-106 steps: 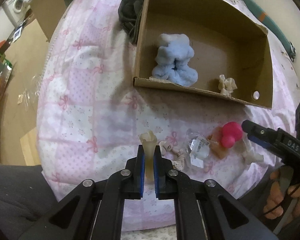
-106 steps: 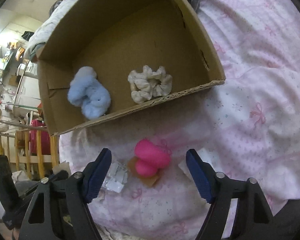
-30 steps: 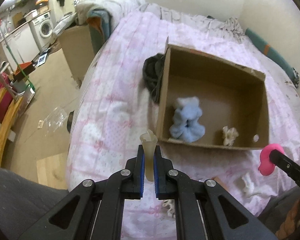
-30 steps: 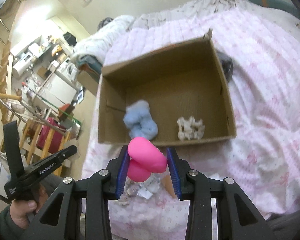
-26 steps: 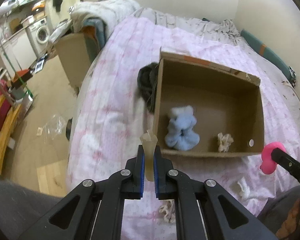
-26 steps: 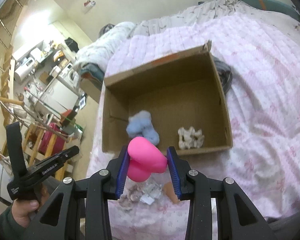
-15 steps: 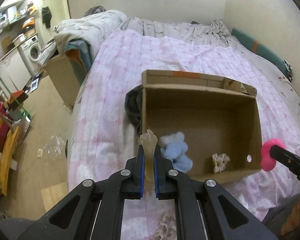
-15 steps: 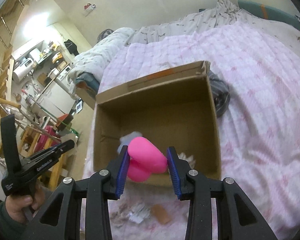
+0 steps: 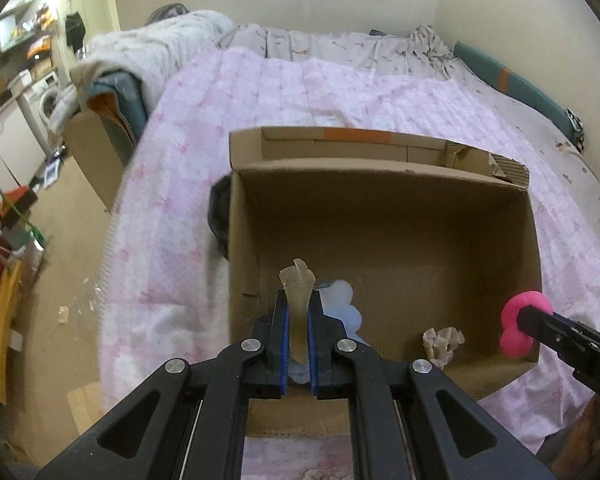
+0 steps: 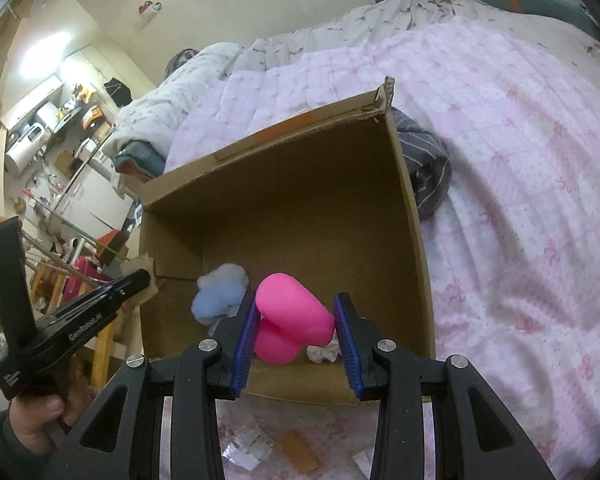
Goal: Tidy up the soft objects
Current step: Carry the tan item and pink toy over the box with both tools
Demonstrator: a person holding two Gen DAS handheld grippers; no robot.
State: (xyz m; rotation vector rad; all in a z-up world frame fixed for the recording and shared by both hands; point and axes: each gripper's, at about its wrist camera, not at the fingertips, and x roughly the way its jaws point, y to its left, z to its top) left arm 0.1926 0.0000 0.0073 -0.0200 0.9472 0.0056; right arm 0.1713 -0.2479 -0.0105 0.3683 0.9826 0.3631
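Observation:
An open cardboard box [image 9: 380, 184] [image 10: 408, 184] lies on the pink bedspread. Inside it rest a fluffy blue soft toy [image 9: 342, 304] [image 10: 220, 294] and a cream scrunchie [image 9: 443, 340] [image 10: 322, 354]. My left gripper [image 9: 298, 320] is shut on a thin beige soft piece [image 9: 298, 300], held over the box's near left part. My right gripper [image 10: 294, 328] is shut on a bright pink squishy toy [image 10: 292, 324] [image 9: 518, 328], held above the box's near right corner.
A dark striped cloth [image 10: 430, 164] [image 9: 219, 216] lies against the box's outer side. Scraps of wrapper [image 10: 248, 450] and an orange-brown piece [image 10: 300, 456] lie on the bedspread [image 10: 520, 160] in front of the box. A hand [image 10: 32, 428] holds the left gripper. Floor and furniture lie left of the bed.
Both grippers have moved forward toward the box, each still holding its object; the box now fills more of both views and its near wall sits under the fingers.

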